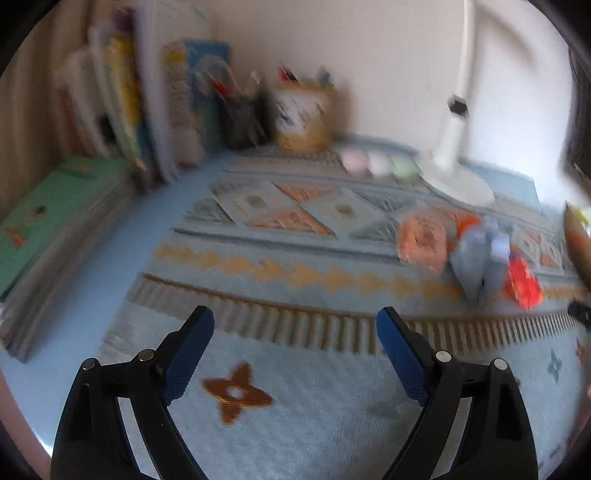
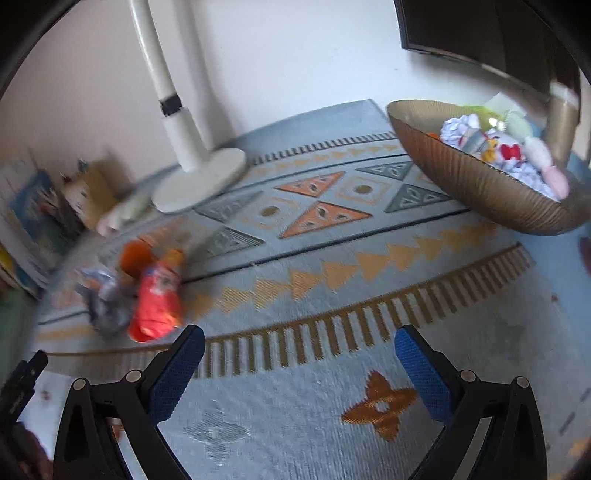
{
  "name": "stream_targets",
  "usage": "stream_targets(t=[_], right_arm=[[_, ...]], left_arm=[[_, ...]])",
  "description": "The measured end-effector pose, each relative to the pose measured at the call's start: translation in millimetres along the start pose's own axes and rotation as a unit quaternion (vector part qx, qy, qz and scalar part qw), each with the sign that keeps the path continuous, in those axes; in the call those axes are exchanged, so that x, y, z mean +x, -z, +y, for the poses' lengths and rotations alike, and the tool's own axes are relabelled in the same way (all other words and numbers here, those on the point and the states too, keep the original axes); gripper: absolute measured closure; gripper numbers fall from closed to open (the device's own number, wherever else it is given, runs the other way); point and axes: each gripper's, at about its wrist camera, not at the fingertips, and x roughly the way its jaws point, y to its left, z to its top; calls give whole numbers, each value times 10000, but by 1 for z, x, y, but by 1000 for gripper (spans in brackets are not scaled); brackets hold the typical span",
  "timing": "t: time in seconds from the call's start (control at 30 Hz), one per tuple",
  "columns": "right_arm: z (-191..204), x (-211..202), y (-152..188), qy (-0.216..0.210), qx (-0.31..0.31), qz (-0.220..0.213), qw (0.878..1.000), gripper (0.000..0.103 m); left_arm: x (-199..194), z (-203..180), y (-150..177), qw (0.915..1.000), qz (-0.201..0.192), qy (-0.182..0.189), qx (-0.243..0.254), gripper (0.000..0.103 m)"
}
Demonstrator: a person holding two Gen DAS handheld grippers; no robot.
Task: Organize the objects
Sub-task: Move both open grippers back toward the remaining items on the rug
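Observation:
A small heap of packets lies on the patterned blue cloth: a red packet (image 2: pixel 157 308), a grey-blue wrapper (image 2: pixel 105 299) and an orange one (image 2: pixel 135 258). The heap also shows in the left wrist view: red packet (image 1: pixel 522 284), grey-blue wrapper (image 1: pixel 476 258), orange packet (image 1: pixel 423 240). A ribbed brown bowl (image 2: pixel 476 184) at the right holds several wrapped items. My right gripper (image 2: pixel 299 354) is open and empty, with the red packet just beyond its left finger. My left gripper (image 1: pixel 295 328) is open and empty, left of the heap.
A white lamp base (image 2: pixel 201 181) stands at the back; it shows in the left wrist view (image 1: pixel 460 181). Books (image 1: pixel 122 110), pen holders (image 1: pixel 303 114) and pastel cups (image 1: pixel 369 162) line the back wall. A green book stack (image 1: pixel 55 206) lies left. A dark monitor (image 2: pixel 491 29) hangs upper right.

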Motion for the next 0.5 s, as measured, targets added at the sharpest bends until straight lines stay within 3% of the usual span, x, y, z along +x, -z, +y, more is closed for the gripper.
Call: stream_targets(t=[0.07,0.2,0.37,0.43,0.5], right_arm=[[0,-4,0,-23,-39,-203,9998,0],[0,3,0,-47,-63,14,10000,0],[11,0,2,161,-316,-72,9993,0],[18,-3,4,239,-517,-147,9983,0],[27,-6,6,242,-792,-215,9963,0]], left_arm=[[4,-10,-2,9999,21,27,149,14],[-1,-7,1,9998,4,123,184,13],[-3,-1,2,9995,2,312,72,13],[-2,-6,2,9993,41,303,213,13],[0,-12,0,9970,176,570,494,13]])
